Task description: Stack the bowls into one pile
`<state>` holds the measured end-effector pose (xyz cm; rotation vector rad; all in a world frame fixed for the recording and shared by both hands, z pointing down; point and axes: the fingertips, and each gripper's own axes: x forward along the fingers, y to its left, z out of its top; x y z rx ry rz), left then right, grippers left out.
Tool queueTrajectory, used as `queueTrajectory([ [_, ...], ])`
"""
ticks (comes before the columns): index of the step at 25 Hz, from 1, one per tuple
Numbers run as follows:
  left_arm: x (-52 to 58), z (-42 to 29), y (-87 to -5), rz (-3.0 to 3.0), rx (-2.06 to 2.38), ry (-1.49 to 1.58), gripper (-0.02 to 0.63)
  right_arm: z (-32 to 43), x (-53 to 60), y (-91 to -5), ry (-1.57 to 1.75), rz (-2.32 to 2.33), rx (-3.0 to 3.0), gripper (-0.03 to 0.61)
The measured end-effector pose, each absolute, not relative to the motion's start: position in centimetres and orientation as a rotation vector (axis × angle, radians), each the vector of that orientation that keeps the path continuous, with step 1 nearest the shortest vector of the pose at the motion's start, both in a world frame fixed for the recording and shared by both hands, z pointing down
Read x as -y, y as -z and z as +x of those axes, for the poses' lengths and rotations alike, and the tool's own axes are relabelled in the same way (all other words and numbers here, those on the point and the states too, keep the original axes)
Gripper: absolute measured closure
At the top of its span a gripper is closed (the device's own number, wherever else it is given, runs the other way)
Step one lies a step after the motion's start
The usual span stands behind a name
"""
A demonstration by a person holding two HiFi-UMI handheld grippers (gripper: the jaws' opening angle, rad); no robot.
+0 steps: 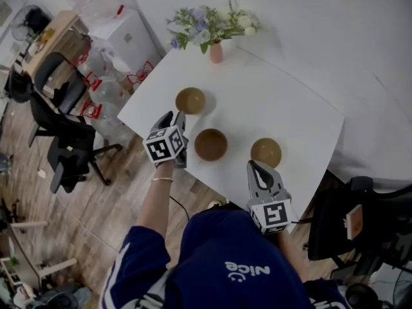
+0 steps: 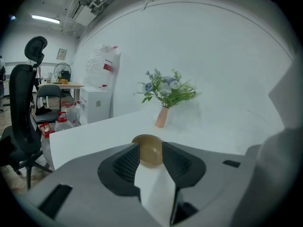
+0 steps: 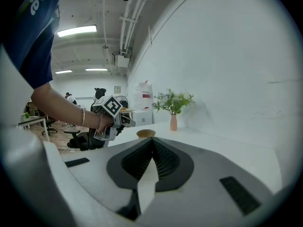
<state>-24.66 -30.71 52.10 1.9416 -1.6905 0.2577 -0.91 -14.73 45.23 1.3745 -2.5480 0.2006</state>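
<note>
Three bowls stand apart on the white surface: a far-left bowl, a middle bowl and a right bowl; none is stacked yet. The left hand-held gripper has its jaws spread wide with nothing pressed between them. It is aimed at the far-left bowl, which shows framed in the gap but apparently clear of both pads. The right hand-held gripper has its jaws closed together on nothing and sits just near of the right bowl.

Likely hazards:
- **Slide off the edge.** The far-left bowl sits near the left edge of the surface, so a pad that strikes its wall before closing could push it toward that edge.
- **Slip or tilt on lifting.** A pinch on only one side of the smooth rim may let the bowl slip or tilt as it rises.
- **Knock in transit.** A low carry toward the middle bowl risks clipping its rim.
- **Vase.** The vase of flowers stands beyond, exposed to an overshoot.
</note>
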Motion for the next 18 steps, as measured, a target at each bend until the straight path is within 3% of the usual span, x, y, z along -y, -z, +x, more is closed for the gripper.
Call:
queueTrajectory([
  [18,36.4,-27.3,-59.6,1.708,1.598,-0.413,0.465,-3.6,15.9,-47.3,-0.264,1.245,2.549,0.555],
])
